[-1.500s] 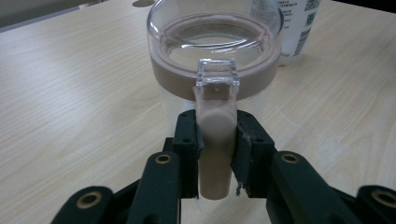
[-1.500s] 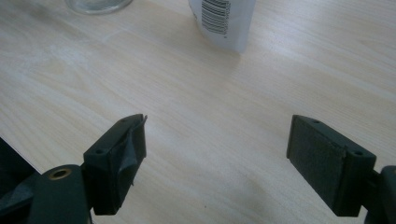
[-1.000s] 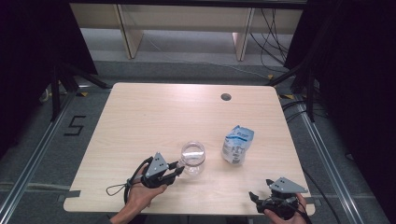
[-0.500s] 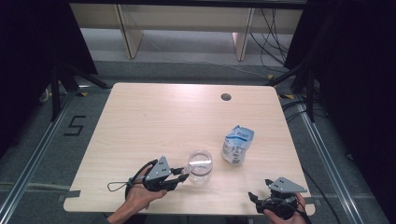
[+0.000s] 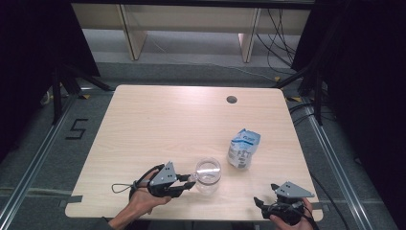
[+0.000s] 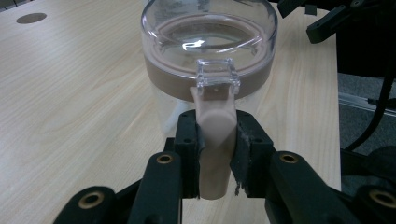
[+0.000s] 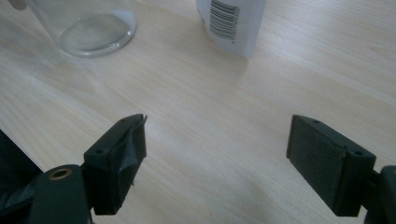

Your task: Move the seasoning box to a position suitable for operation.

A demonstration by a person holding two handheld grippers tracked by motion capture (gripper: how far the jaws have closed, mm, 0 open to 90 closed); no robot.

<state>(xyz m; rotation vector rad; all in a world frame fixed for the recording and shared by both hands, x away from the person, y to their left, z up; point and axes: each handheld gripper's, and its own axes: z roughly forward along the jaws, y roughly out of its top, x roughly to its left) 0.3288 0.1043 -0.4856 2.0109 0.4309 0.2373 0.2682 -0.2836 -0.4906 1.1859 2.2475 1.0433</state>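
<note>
- From above the table (image 5: 158, 120), the left gripper (image 5: 191, 180) sits near the front edge with its tips at the side of a clear jar (image 5: 208, 175), which stands upright on the wood a little left of centre. A small blue-and-white bag (image 5: 243, 148) stands just beyond and to the right of the jar, apart from it. The right gripper (image 5: 262, 205) hangs at the front right corner, well apart from both, apparently waiting its turn.
- Along the left gripper's own jaws, the pads are pressed tight on a beige tab (image 6: 215, 140) that hangs from the jar's lid (image 6: 209, 35), below a clear plastic clasp (image 6: 217, 74). The lid is seated, with a brownish seal ring showing beneath its dome. Holding the tab rather than the round glass looks sensible: it gives a flat thing to pinch, and I would guess it serves to steady the jar or to work the latch.
- Along the right gripper's jaws, the two pads (image 7: 122, 154) stand wide apart with bare wood between them and nothing held. The jar's glass base (image 7: 95, 32) and the bag's barcoded lower end (image 7: 231, 23) lie ahead, both within an easy reach.
</note>
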